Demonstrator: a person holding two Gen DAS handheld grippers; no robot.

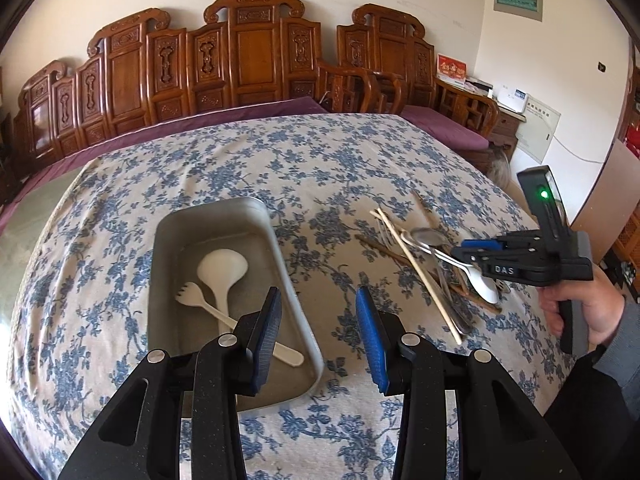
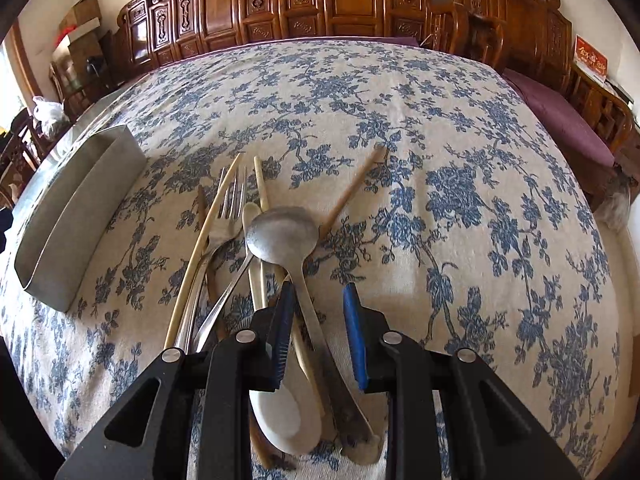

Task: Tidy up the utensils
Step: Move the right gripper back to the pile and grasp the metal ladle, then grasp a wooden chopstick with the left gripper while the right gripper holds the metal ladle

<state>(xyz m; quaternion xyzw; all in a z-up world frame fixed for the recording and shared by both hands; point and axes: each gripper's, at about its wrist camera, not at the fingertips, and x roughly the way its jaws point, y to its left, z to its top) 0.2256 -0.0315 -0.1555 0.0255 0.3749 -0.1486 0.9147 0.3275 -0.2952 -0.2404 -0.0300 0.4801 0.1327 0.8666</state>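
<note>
Between open right tongs (image 2: 320,336) — metal spoon (image 2: 282,236), bowl pointing away.

White letters "DAS" stand on the black body of the right gripper (image 1: 466,255).

Matt metal tray (image 1: 288,280), glossy metal spoon (image 2: 282,234), floral cloth tablecloth (image 2: 440,160)

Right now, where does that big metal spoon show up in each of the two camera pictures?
Left wrist view: the metal spoon lies right of centre in the loose utensil pile, just ahead of the right gripper.
Right wrist view: it sits at centre, bowl up the picture, handle running down between the gripper's open fingers.
Shared landmark: the grey metal tray, centre-left in the left view, far left in the right view.
</note>
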